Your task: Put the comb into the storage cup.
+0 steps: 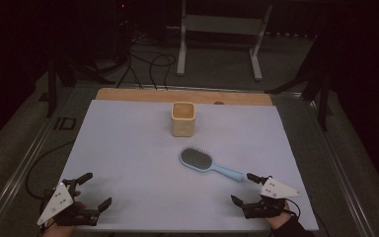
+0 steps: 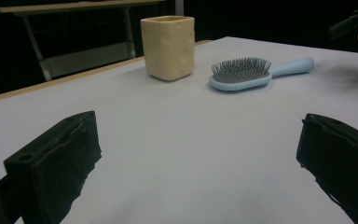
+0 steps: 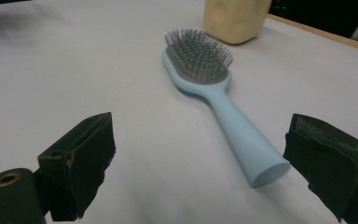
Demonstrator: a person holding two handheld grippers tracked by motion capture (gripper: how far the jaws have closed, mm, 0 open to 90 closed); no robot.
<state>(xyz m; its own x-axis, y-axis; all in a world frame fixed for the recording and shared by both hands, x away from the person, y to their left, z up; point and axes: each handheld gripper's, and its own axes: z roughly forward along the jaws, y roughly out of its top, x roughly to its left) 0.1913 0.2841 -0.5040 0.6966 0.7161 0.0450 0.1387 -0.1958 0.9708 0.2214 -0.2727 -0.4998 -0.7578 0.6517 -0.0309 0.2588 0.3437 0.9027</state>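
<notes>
A pale blue hairbrush (image 1: 209, 164) lies bristles-up near the middle of the white-covered counter (image 1: 128, 148), head toward the far-left, handle pointing toward the near-right corner. Just behind it, apart from it, stands a cream-yellow square cup (image 1: 183, 119), upright w/ dimpled sides, close to the counter's far wooden edge.

At near-left, the left hand-held gripper (image 1: 97, 190) is held low over the counter, jaws spread wide & nothing between them; its own view looks across bare white surface to the cup (image 2: 168, 46) and brush (image 2: 254, 73). At near-right, the right hand-held gripper (image 1: 243, 188) is likewise released, jaws wide apart. Its far jaw sits just beside the brush handle's end; in the right gripper view the handle tip (image 3: 265, 170) lies between the two jaws, nearer the right-side one, not touching either. Grey three-cornered plates top both grippers. Dark floor, cables & a metal frame (image 1: 222, 34) lie beyond the counter.
</notes>
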